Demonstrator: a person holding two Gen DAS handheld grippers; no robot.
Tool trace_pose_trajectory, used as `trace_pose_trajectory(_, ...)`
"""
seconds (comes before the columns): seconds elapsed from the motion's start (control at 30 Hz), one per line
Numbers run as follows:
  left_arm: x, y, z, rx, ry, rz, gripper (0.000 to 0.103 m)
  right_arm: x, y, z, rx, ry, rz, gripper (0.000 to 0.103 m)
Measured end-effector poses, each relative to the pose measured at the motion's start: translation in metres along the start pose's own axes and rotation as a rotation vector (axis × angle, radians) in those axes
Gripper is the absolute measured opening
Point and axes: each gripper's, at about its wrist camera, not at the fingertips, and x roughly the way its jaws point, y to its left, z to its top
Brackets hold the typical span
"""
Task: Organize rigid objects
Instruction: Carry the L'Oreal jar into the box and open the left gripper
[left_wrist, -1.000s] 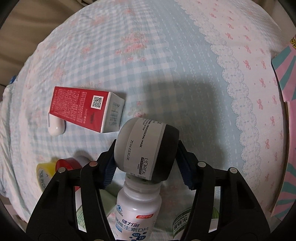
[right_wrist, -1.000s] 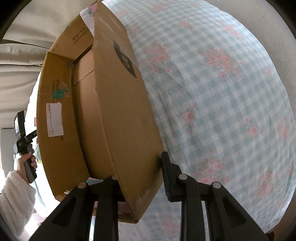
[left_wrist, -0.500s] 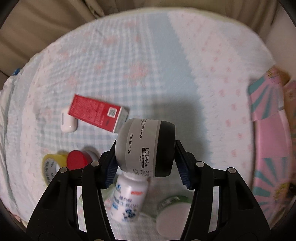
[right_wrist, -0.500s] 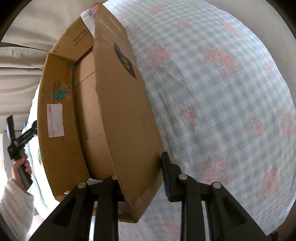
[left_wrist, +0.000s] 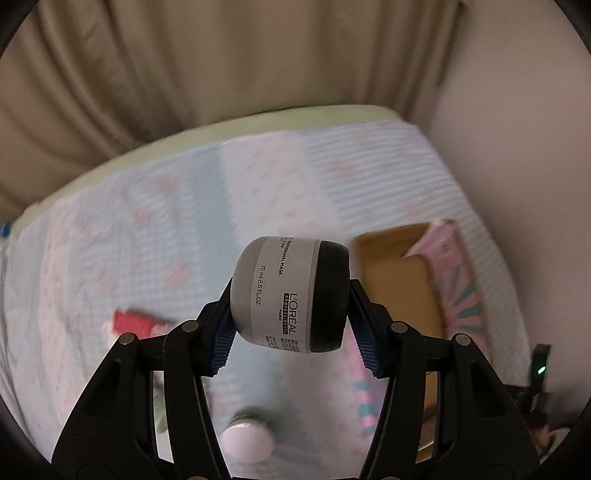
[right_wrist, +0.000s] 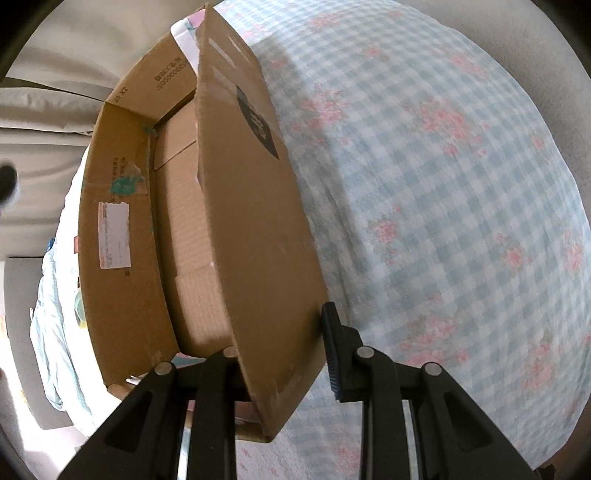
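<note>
Left gripper (left_wrist: 291, 325) jaws clamped on grey L'Oréal mask jar (left_wrist: 290, 295), held sideways in the air above the bed (left_wrist: 155, 229). Right gripper (right_wrist: 280, 354) jaws clamped on flap of cardboard box (right_wrist: 122, 206), which sits on the bed w/ checked sheet.

- The left gripper (left_wrist: 291, 317) is raised well above the bed and angled steeply downward, its black arms spread in a V.
- Its blue-padded fingers (left_wrist: 221, 345) press on both sides of a jar (left_wrist: 290, 293), carrying it sideways in the air.
- The right gripper (right_wrist: 282, 354) points steeply down, its fingers (right_wrist: 334, 354) clamped on a cardboard flap (right_wrist: 255, 236).
</note>
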Motion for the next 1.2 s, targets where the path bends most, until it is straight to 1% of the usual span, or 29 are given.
trace_pose_trajectory(0.07,0.008,-0.028,0.012,0.032,0.002,-0.027,0.052,0.001,0.001,-0.002,-0.007,-0.004,-0.001,0.024)
trace_pose_trajectory(0.2,0.038,-0.078,0.021,0.059,0.036,-0.08,0.052,0.003,0.003,-0.005,-0.02,-0.01,-0.005,0.024)
trace_pose_trajectory(0.3,0.074,-0.115,0.02,0.075,0.084,-0.097,0.052,0.005,0.005,-0.007,-0.024,-0.014,-0.005,0.024)
trace_pose_trajectory(0.37,0.094,-0.13,0.013,0.082,0.119,-0.101,0.052,0.006,0.008,-0.009,-0.029,-0.015,-0.009,0.024)
trace_pose_trajectory(0.43,0.115,-0.137,0.003,0.077,0.158,-0.105,0.052,0.006,0.01,-0.01,-0.034,-0.016,-0.013,0.024)
trace_pose_trajectory(0.47,0.13,-0.144,-0.003,0.073,0.189,-0.11,0.052,0.007,0.012,-0.01,-0.037,-0.015,-0.016,0.024)
trace_pose_trajectory(0.67,0.177,-0.157,-0.03,0.056,0.296,-0.113,0.048,0.011,0.019,-0.011,-0.055,-0.012,-0.024,0.024)
trace_pose_trajectory(0.73,0.183,-0.16,-0.031,0.053,0.308,-0.108,0.048,0.012,0.02,-0.01,-0.059,-0.009,-0.025,0.024)
trace_pose_trajectory(0.83,0.185,-0.162,-0.031,0.053,0.307,-0.11,0.048,0.012,0.021,-0.009,-0.065,-0.005,-0.026,0.024)
trace_pose_trajectory(0.9,0.185,-0.164,-0.028,0.064,0.302,-0.087,0.049,0.013,0.02,-0.007,-0.068,-0.003,-0.025,0.024)
trace_pose_trajectory(0.93,0.184,-0.165,-0.025,0.064,0.293,-0.075,0.052,0.013,0.021,-0.007,-0.068,-0.003,-0.023,0.024)
trace_pose_trajectory(0.97,0.177,-0.164,-0.022,0.06,0.27,-0.074,0.079,0.014,0.02,-0.007,-0.067,-0.003,-0.022,0.024)
trace_pose_trajectory(1.0,0.177,-0.161,-0.018,0.059,0.259,-0.075,0.1,0.01,0.018,-0.005,-0.064,-0.003,-0.018,0.024)
trace_pose_trajectory(1.03,0.172,-0.158,-0.017,0.051,0.23,-0.068,0.103,0.011,0.018,-0.005,-0.066,-0.001,-0.02,0.024)
trace_pose_trajectory(1.1,0.173,-0.156,-0.016,0.045,0.249,-0.076,0.103,0.009,0.018,-0.004,-0.071,-0.002,-0.023,0.024)
trace_pose_trajectory(1.2,0.172,-0.156,-0.017,0.034,0.252,-0.088,0.103,0.01,0.02,-0.004,-0.074,-0.003,-0.025,0.024)
